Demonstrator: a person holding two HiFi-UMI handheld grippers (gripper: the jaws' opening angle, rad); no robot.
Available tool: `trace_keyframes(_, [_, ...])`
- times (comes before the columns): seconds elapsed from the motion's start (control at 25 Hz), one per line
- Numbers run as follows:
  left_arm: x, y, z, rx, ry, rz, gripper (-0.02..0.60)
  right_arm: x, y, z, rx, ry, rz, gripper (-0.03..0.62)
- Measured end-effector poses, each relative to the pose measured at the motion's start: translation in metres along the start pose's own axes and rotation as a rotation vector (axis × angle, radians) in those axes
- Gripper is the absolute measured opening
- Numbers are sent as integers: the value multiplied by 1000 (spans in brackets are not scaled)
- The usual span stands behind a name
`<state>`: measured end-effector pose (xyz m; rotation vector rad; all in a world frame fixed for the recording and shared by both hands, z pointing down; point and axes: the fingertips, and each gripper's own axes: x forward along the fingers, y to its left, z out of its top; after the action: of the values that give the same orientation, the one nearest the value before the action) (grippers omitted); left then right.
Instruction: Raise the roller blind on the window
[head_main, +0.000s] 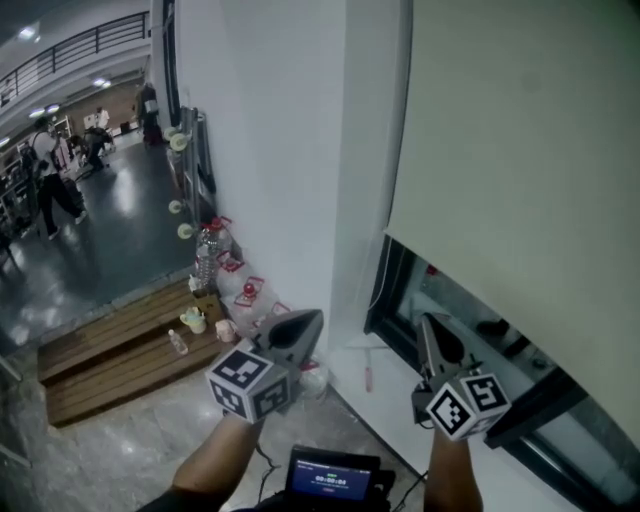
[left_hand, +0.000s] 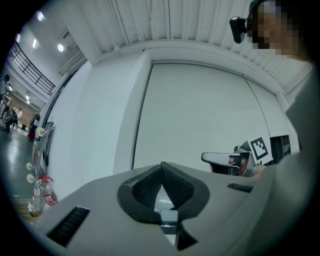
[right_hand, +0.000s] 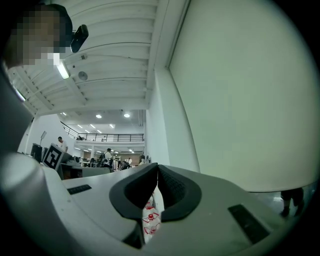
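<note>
The pale roller blind (head_main: 520, 170) hangs over the window at the right, and its bottom edge slants above the dark window frame (head_main: 385, 295). Below that edge a strip of glass (head_main: 470, 315) shows. My left gripper (head_main: 305, 325) is held level in front of the white wall, left of the window, with its jaws shut and nothing between them (left_hand: 161, 166). To its right, my right gripper (head_main: 432, 325) points at the window's lower left corner just under the blind. Its fingertips meet (right_hand: 156, 167) and hold nothing. The blind (left_hand: 200, 115) (right_hand: 250, 95) fills much of both gripper views.
A white sill (head_main: 400, 400) runs under the window with a small red thing (head_main: 367, 378) on it. Left of the wall lie red-and-white bags (head_main: 248, 292), a water bottle (head_main: 205, 255) and a wooden platform (head_main: 110, 365) with cups. A device with a lit screen (head_main: 335, 478) sits below me. People stand far left.
</note>
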<state>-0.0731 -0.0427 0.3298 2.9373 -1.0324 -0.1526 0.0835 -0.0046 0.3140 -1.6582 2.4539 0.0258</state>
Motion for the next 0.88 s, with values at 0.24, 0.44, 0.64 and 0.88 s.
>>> trace_keyframes(0.24, [25, 14, -10, 5, 25, -23, -9, 25, -18, -5, 4, 31, -26, 14])
trace_keyframes(0.44, [50, 35, -11, 7, 26, -12, -9, 58, -35, -10, 25, 24, -1, 14])
trace_keyframes(0.64, [87, 63, -9, 20, 30, 22, -9, 101, -65, -17, 32, 16, 35, 14])
trace_keyframes(0.88, [132, 80, 4, 43, 22, 54, -9, 142, -104, -4, 28, -9, 71, 14])
